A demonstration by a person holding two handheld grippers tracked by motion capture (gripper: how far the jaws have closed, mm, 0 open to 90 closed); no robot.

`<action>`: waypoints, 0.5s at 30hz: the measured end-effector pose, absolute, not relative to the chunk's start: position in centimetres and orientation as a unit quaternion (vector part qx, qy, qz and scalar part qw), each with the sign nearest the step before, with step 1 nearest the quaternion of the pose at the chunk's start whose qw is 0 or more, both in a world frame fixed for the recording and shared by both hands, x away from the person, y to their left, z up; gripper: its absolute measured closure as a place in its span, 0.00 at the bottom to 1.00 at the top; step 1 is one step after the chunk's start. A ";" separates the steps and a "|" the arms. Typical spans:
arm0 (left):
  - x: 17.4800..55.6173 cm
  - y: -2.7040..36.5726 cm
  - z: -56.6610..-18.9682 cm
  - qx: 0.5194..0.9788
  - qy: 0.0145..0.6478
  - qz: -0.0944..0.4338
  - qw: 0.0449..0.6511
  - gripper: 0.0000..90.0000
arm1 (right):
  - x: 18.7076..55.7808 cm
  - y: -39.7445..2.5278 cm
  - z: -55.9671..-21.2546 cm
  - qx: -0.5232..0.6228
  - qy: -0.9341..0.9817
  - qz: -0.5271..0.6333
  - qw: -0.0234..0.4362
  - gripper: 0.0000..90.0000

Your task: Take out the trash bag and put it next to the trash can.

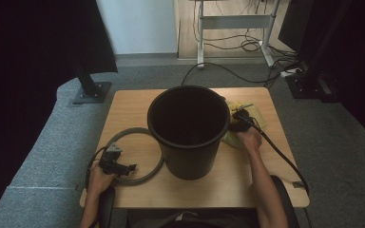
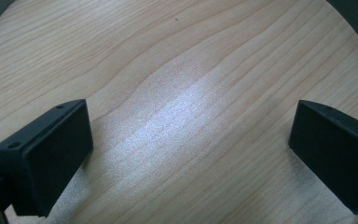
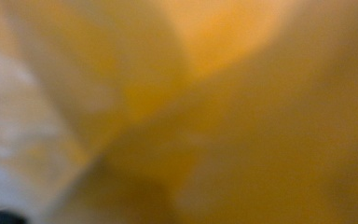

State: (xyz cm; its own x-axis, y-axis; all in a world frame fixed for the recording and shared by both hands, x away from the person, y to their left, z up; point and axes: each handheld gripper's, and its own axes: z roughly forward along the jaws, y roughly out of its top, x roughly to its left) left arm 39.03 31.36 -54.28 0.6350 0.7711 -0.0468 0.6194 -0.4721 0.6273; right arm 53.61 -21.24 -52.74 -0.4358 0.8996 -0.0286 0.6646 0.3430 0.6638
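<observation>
Nearest the person, left gripper (image 1: 132,167): held low at the table's near left corner, right at the grey ring (image 1: 138,181); jaws wide apart, nothing between them.
Left gripper view, fingers (image 2: 44,158): two black pads, one at each side, spread over bare wood grain with a pale sheen between; a dark curved edge at the top right corner, likely the ring.
Grey ring: flat on the wooden table (image 1: 123,109), left of the bucket, its right arc passing behind the bucket's base; near arc just under the left gripper's tip.
Middle of the table, black bucket (image 1: 188,130): upright, mouth open and dark inside, between the two hands.
Right of the bucket, right gripper (image 1: 237,124): pressed down into the yellow bag (image 1: 259,118), hand just behind it, cable trailing off the near right edge.
Yellow bag: crumpled flat on the table, touching or just beside the bucket's right wall, partly hidden behind the rim.
Right gripper view, bag (image 3: 242,140): blurred yellow folds pressed against the lens, paler at the left; own fingers not made out.
Right jaws: cannot tell whether apart or closed on the bag.
Beyond the table: grey carpet, desk legs (image 1: 233,28), loose cables.
</observation>
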 end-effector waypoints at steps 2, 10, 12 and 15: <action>39.0 31.4 -54.3 0.849 0.411 0.122 0.311 0.00 | 54.1 -21.2 -53.0 0.497 0.791 0.293 0.200 0.39; 39.0 31.4 -54.3 0.849 0.410 0.121 0.312 0.00 | 54.3 -21.9 -51.9 0.507 0.781 0.309 0.194 0.07; 39.0 31.4 -54.3 0.849 0.410 0.121 0.312 0.00 | 54.1 -22.1 -51.0 0.507 0.778 0.321 0.187 0.05; 39.0 31.3 -54.3 0.849 0.409 0.122 0.311 0.00 | 53.5 -22.3 -49.9 0.497 0.783 0.324 0.186 0.01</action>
State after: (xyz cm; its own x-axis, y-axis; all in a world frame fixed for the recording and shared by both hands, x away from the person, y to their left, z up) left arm 39.00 31.33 -54.28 0.6361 0.7702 -0.0473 0.6190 -0.4727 0.6272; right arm 53.52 -22.29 -49.95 -0.4357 0.8996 0.0309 0.6582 0.2949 0.6927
